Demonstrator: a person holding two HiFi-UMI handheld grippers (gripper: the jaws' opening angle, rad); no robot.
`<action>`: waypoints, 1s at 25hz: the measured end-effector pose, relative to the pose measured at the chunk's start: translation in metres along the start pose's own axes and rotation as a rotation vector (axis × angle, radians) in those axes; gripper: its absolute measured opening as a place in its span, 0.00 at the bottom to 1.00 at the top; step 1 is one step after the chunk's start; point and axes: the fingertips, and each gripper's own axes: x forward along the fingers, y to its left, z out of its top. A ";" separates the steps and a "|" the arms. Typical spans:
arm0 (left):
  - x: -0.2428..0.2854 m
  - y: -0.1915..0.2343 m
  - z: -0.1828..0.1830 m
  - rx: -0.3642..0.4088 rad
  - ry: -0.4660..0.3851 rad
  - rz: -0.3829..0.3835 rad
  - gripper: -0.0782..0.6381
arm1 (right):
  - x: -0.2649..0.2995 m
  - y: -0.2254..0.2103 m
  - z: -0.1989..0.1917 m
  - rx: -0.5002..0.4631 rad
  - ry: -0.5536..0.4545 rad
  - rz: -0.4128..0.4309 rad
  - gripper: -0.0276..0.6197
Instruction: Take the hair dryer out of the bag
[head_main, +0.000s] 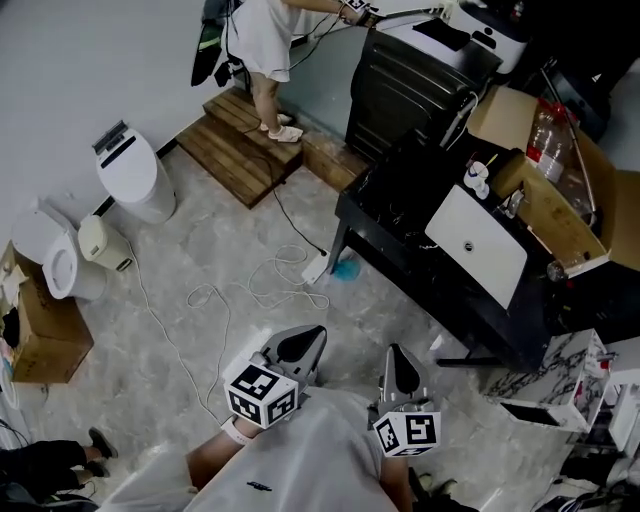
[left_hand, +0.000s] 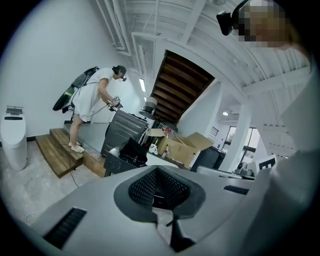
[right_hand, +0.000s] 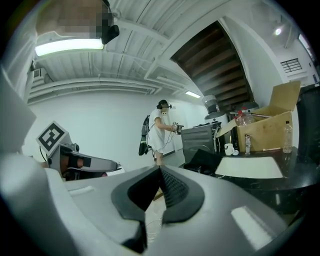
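Observation:
A black bag (head_main: 405, 185) lies on the near end of a black table (head_main: 455, 300); it also shows in the left gripper view (left_hand: 132, 150) and the right gripper view (right_hand: 202, 161). No hair dryer shows in any view. My left gripper (head_main: 300, 345) and right gripper (head_main: 400, 368) are held side by side close to my body, over the floor and well short of the table. Both point toward the table, jaws pressed together with nothing between them (left_hand: 157, 170) (right_hand: 160, 170).
On the table lie a white flat panel (head_main: 478, 243) and an open cardboard box (head_main: 560, 190). A dark cabinet (head_main: 410, 85) stands behind. A person in white (head_main: 268, 40) stands on a wooden platform (head_main: 240, 140). Toilets (head_main: 135, 175) and a floor cable (head_main: 260, 290) are at left.

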 end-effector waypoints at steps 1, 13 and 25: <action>0.001 0.001 -0.001 -0.009 0.003 -0.004 0.12 | 0.001 0.001 -0.001 -0.001 0.011 -0.002 0.06; 0.030 0.032 -0.009 -0.043 0.057 0.032 0.12 | 0.046 -0.011 -0.019 0.023 0.081 0.028 0.06; 0.125 0.071 0.033 0.012 0.128 0.062 0.12 | 0.146 -0.076 -0.012 0.095 0.085 0.042 0.06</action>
